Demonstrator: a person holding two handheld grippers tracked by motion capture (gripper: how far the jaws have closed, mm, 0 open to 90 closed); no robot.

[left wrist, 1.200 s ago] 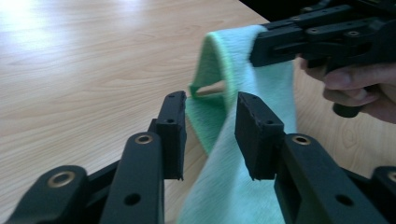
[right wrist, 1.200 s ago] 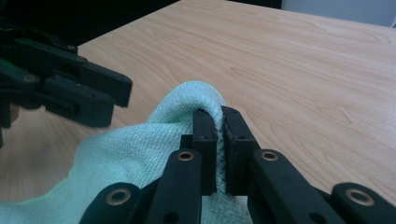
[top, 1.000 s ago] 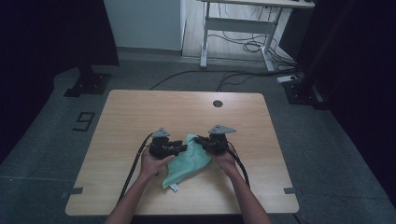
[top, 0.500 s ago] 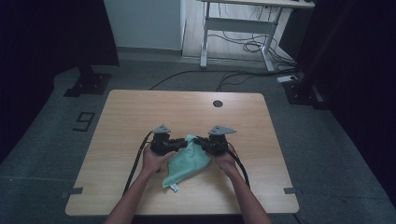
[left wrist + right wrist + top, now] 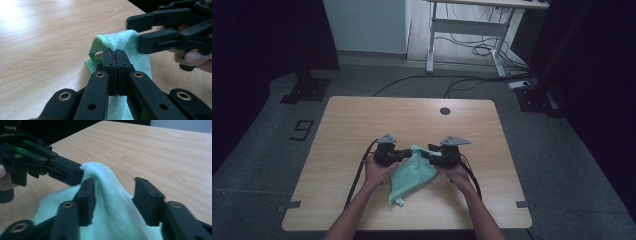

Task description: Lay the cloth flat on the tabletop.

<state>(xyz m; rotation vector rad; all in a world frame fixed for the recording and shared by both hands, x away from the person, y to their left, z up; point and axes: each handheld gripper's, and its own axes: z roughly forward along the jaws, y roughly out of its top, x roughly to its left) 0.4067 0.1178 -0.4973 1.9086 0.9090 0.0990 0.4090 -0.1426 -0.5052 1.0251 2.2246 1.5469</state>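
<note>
- My left gripper (image 5: 116, 53) is clenched on a raised fold of the green cloth (image 5: 412, 172); its jaws have just been closing, cloth pinched between the pads.
- My right gripper (image 5: 113, 187) has just been opening: jaws apart w/ the cloth ridge between them, the left one touching it, no squeeze.
- Cloth sits near-centre on the table (image 5: 362, 120), far corner lifted between both grippers, rest trailing toward the near edge.
- To do this well, I reckon: keep the left pinch firm, don't tug yet.
- Re-seat the right one further right along the edge, approx level w/ the left, before closing.
- Risk: bunched fabric slipping if I lift early.
</note>
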